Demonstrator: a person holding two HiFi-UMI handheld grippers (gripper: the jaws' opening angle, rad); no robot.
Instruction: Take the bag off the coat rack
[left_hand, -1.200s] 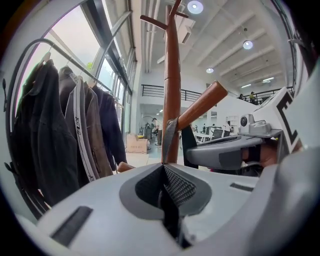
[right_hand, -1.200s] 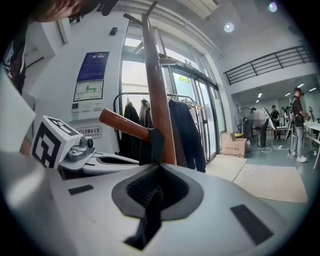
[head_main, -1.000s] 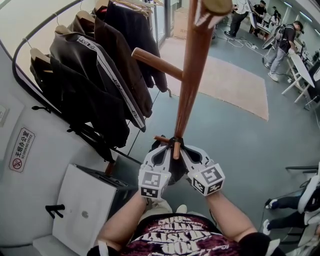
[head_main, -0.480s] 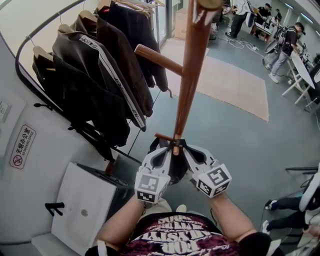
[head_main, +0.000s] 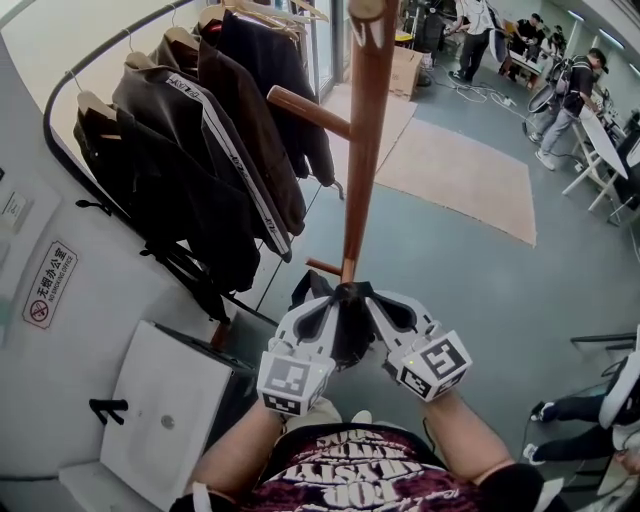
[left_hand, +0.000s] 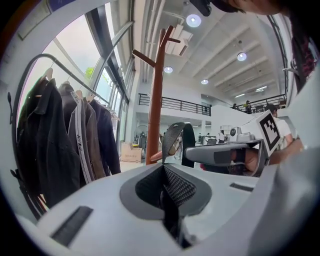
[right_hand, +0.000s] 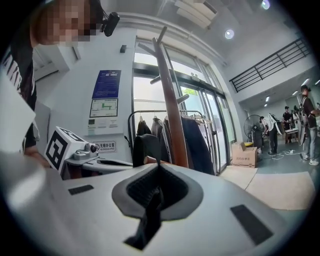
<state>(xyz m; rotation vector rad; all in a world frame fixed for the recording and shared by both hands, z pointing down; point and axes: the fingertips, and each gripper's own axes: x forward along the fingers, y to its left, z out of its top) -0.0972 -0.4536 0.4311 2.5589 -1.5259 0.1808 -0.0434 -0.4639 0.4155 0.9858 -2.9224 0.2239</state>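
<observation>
Now one black bag, hanging between two grippers, close beside the low peg of one brown coat rack. Left gripper squeezed tight on a thin black strap; right gripper squeezed on another.

Head view: the left forearm and right forearm enter from 6 o'clock, bare and held close together. The left gripper angles toward 1 o'clock and the right gripper toward 11 o'clock, so their tips meet near the frame's centre. In each gripper view the jaws are pressed together on a black strap, with both grippers pointing roughly level.
</observation>
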